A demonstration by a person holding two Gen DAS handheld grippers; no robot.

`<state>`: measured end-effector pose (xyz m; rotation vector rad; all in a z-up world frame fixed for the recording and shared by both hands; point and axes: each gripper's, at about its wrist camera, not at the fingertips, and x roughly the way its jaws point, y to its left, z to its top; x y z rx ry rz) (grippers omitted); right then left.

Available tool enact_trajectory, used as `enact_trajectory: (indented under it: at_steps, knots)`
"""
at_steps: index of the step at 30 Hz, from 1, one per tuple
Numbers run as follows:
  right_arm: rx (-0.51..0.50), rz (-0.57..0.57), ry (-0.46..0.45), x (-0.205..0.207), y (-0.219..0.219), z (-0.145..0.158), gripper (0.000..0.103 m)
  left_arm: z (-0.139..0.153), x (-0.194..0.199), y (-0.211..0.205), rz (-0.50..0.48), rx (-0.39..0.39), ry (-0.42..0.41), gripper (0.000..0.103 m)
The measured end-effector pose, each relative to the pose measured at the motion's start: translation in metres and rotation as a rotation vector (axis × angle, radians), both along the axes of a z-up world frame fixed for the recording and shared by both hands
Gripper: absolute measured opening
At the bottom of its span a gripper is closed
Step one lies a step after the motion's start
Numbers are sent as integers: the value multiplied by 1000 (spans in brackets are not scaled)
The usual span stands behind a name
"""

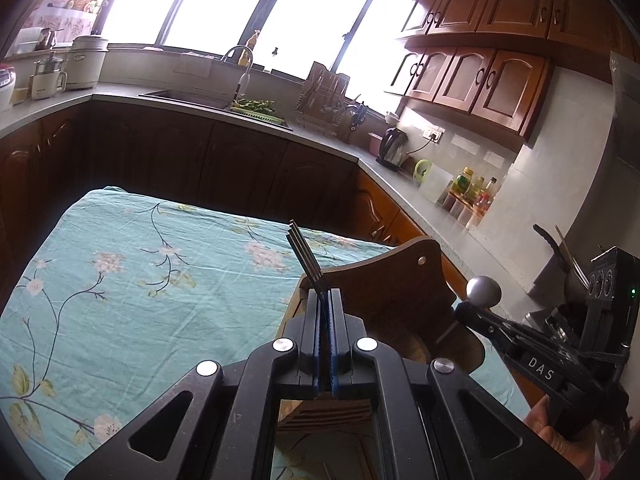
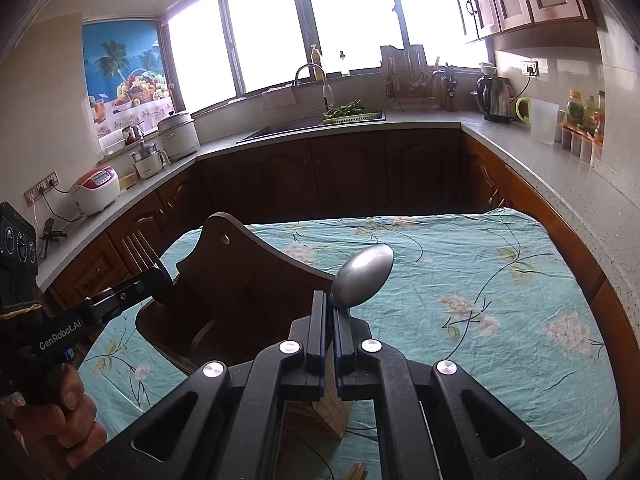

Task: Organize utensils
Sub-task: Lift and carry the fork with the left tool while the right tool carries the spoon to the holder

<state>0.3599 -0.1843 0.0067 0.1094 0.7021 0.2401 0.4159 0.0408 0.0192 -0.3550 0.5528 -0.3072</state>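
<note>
Left gripper (image 1: 326, 300), lower centre of the left wrist view: clenched on a fork (image 1: 305, 258). The tines rise up and to the left out of the pads; the handle is hidden below the jaws. Right gripper (image 2: 329, 304), lower centre of the right wrist view: clenched on a spoon (image 2: 365, 276) at the neck, bowl standing up and to the right of the fingertips. In the left wrist view the same spoon shows at right of centre, end on.

Both utensils are held above a dark wooden holder (image 2: 240, 276) with a tall shaped back board and a hanging hole near its top. It stands on the table under a teal floral cloth (image 1: 120, 280). The fork sits just in front of the back board, the spoon just beside its right edge.

Step in hand, as judged: lowering both utensils into the holder. To do it well, the handles should go in first and near upright. Each handle tip should be clear of the front wall before release. One utensil should go at a time, since the two grippers are close and could knock together. The pads should open only once the handle is well inside, or the utensil may tip out onto the cloth.

Containers: the inside of the holder is dark and mostly hidden by the grippers, so its contents cannot be told. A lighter slatted wooden block (image 2: 334, 412) shows below the right jaws; its slots cannot be read.
</note>
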Motion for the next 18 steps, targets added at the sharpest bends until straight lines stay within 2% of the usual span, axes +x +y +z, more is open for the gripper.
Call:
enact_trajectory:
  at_steps: [18]
  knots:
    - [-12,-8,8,1,3,2,7,-1,-11,4,14,13,20,3]
